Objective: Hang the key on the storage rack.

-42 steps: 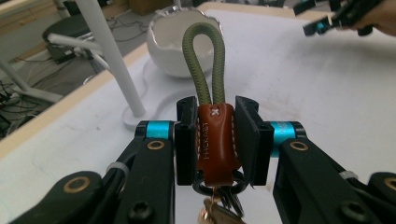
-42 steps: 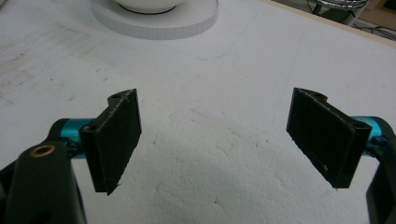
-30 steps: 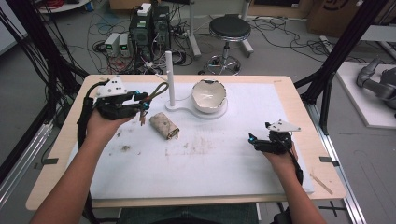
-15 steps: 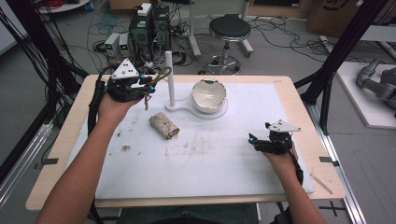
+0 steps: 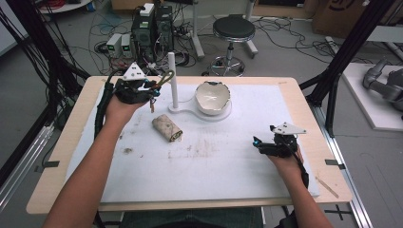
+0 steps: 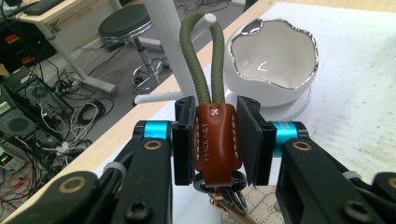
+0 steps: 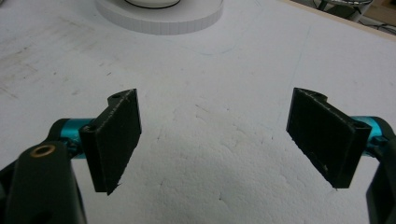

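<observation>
My left gripper [image 6: 215, 106] is shut on the brown leather tab of a keychain [image 6: 215, 140]. Its green cord loop [image 6: 201, 60] points up toward the white stand's post [image 6: 163, 32], and the loop's top meets a white peg tip [image 6: 210, 18]. I cannot tell whether the loop is over the peg. Metal rings hang below the tab. From above, the left gripper [image 5: 152, 91] is at the far left of the mat, with the keychain [image 5: 164, 80] right beside the post [image 5: 172, 76]. My right gripper [image 5: 257, 142] rests at the right, open and holding nothing [image 7: 217, 135].
A white bowl with a jagged silver rim [image 5: 213, 96] sits on the stand's round base [image 5: 223, 115], right of the post. A rolled patterned pouch [image 5: 167, 128] lies on the white mat [image 5: 199, 175] in front of the stand. Cables, a stool and equipment fill the floor beyond the table.
My left hand has carried the keychain away from me and to the right, up to the stand's post. The right hand has stayed where it was.
</observation>
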The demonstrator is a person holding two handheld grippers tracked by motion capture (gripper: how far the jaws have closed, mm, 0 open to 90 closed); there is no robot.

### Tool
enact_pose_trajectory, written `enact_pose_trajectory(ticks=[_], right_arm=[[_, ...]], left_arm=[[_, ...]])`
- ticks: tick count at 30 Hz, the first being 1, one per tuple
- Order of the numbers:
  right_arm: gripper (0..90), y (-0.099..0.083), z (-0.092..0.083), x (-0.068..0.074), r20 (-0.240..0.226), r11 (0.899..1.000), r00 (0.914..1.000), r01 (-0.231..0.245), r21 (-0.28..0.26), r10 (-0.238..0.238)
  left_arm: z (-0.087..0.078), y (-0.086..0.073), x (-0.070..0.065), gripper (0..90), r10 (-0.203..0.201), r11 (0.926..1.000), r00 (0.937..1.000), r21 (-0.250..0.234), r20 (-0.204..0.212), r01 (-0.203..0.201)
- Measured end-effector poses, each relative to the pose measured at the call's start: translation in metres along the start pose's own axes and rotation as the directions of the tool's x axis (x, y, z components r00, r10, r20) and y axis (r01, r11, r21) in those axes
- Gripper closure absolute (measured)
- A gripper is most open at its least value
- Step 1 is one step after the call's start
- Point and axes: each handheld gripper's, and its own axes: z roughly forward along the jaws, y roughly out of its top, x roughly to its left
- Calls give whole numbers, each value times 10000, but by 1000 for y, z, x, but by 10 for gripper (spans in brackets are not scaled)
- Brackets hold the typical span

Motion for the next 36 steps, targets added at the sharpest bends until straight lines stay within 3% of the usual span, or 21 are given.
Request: enact_pose_trajectory(ticks=[6,10,16,32,36], right_arm=[[182,0,0,0,14,10000,10000,20,-18,-20],[182,0,-1,0,47,10000,10000,31,14,-31],[182,0,-1,0,57,10000,10000,56,-9,-56],[182,-1,-2,-1,85,10000,9999,-72,-22,72],[182,-1,-3,-2,94,10000,9999,-83,-25,83]], left_arm=[[-3,-4,0,521,-291,9992,9992,-293,-257,284],[-7,-14,-1,449,-489,9979,9986,-433,-197,480],[-15,-41,-8,325,-1106,9925,9937,-501,183,1114],[-37,-100,-24,223,-1740,9803,9813,-805,829,1806],[-42,-110,-25,192,-1656,9831,9829,-654,806,1710]])
